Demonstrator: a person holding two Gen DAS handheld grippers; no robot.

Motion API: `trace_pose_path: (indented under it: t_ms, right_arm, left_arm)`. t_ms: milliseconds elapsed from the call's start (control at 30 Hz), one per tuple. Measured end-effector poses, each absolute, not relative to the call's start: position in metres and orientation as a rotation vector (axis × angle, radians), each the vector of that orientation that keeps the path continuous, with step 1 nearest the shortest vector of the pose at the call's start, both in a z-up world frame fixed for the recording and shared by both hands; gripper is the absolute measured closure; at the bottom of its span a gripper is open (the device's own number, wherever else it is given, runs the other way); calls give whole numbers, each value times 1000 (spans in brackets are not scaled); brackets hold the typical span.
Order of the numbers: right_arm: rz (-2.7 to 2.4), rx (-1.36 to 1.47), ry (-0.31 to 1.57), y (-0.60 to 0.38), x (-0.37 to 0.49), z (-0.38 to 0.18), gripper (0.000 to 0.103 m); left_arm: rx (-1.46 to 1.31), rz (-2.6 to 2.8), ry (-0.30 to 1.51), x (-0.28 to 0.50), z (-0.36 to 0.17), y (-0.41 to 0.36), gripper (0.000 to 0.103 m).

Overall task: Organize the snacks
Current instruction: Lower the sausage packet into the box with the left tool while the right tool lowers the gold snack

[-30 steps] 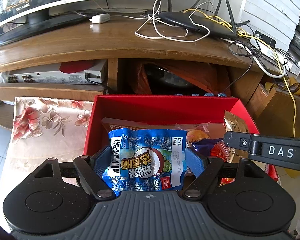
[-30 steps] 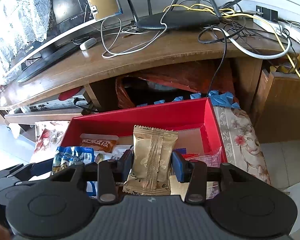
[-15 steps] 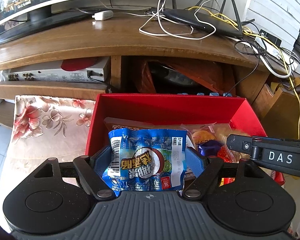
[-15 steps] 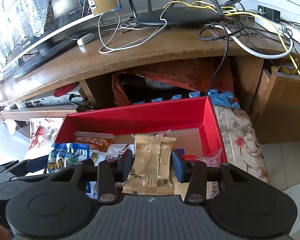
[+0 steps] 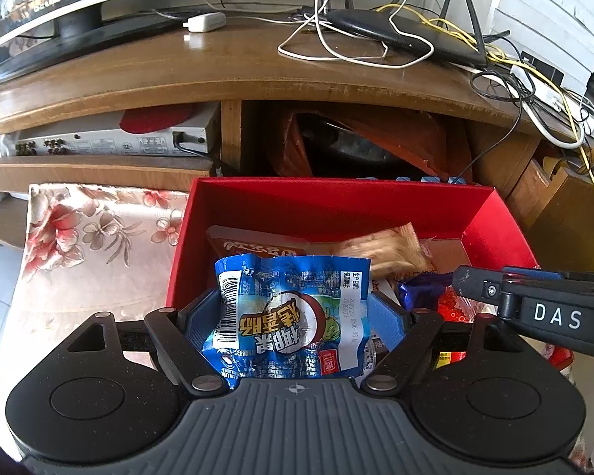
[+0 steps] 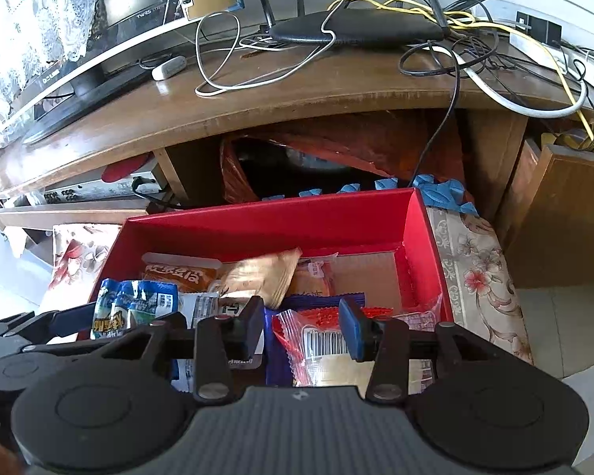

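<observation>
The blue snack bag is pinched between the two fingers of the left gripper, above the near edge of the red box. A gold snack packet lies in the box among other snacks. The right gripper is wide apart and holds nothing. The box sits on a flowery cloth.

Both wrist views close above shared red box.
</observation>
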State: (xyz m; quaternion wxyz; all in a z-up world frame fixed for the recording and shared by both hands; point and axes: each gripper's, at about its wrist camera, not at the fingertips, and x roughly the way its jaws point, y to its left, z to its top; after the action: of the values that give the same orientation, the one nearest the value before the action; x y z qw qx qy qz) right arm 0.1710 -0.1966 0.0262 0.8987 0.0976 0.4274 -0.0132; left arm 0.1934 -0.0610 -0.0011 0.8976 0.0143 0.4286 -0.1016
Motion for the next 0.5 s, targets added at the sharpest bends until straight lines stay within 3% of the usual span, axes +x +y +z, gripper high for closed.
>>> trace_pose_path:
  t_ms: [500]
  right_arm:
    - [-33, 222, 884, -200, 169, 29, 53]
  left_arm:
    - [31, -193, 897, 194, 1, -60, 13]
